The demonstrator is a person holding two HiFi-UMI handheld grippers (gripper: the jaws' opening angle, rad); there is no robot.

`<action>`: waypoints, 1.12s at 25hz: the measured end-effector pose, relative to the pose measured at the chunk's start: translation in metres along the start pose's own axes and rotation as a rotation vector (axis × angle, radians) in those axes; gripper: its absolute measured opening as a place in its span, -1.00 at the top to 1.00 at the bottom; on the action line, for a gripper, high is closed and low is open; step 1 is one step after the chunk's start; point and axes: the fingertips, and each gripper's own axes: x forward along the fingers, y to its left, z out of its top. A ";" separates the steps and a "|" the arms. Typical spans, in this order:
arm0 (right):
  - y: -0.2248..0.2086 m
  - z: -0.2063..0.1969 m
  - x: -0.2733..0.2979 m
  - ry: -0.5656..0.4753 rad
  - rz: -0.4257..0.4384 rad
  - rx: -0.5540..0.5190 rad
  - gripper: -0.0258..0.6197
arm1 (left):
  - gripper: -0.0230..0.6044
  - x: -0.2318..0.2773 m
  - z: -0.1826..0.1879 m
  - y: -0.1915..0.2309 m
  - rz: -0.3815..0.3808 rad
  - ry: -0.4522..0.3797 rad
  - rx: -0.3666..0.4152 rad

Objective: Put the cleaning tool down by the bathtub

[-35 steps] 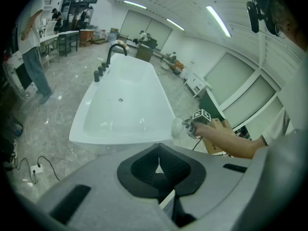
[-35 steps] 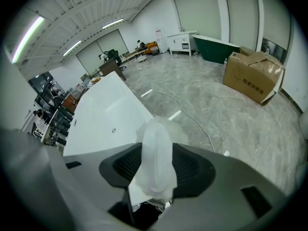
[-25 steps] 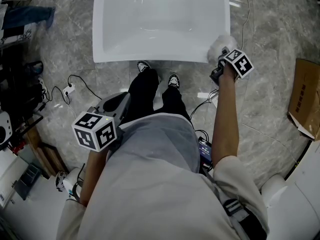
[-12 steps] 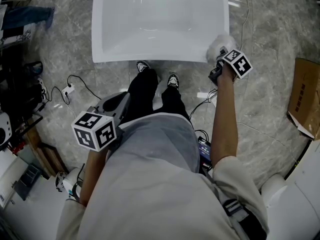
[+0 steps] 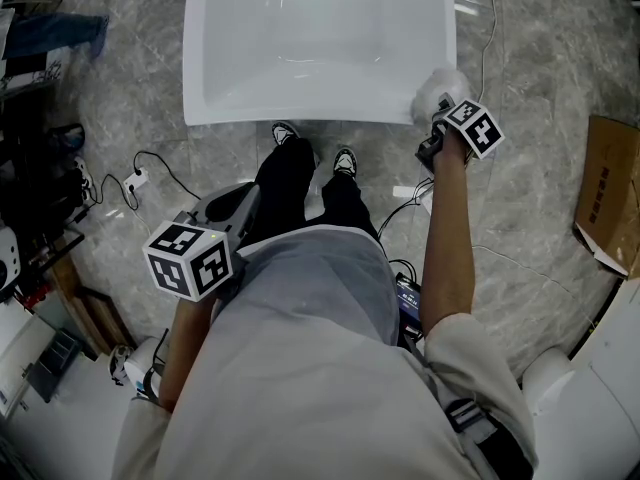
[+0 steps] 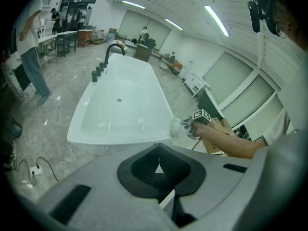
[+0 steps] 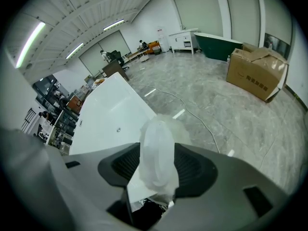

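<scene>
The cleaning tool (image 7: 156,138) is a pale, half-transparent white puff, soft and crumpled at the edges. It stands upright between the jaws of the right gripper (image 7: 159,165), which are closed against it on both sides. It is up off the floor, at the near right corner of the bathtub (image 5: 300,116).

From the head view the tool (image 5: 437,88) is only a whitish blur over that corner, partly behind the gripper. I can't tell whether it touches the rim. In the right gripper view its lower end sinks into the dark gap between the jaws, so how it ends there is lost.

The left gripper (image 6: 158,168) is down by the person's left hip, well apart from the tub. Its dark pads meet, with only a sliver of light above them and nothing held.

The head view cuts off the tub's far end. The left gripper view shows the whole tub (image 6: 115,139), with a dark faucet (image 6: 113,49) at the far end and a drain in the basin. It also shows the tool (image 6: 176,127) from the side, just beside the near right corner. The box (image 7: 255,73) on the floor to the right appears whole in the right gripper view, while the head view cuts it off (image 5: 605,193) at its right edge.
</scene>
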 end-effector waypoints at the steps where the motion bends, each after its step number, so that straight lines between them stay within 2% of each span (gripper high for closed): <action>1: 0.000 0.000 -0.001 0.000 0.002 0.001 0.32 | 0.91 0.000 0.000 0.000 0.000 -0.001 0.001; 17: 0.002 0.003 -0.023 -0.008 0.048 -0.028 0.32 | 0.91 0.000 -0.004 -0.013 -0.011 -0.026 0.004; 28: 0.009 -0.005 -0.044 0.011 0.130 -0.082 0.33 | 0.91 0.002 -0.008 -0.025 -0.034 -0.052 0.000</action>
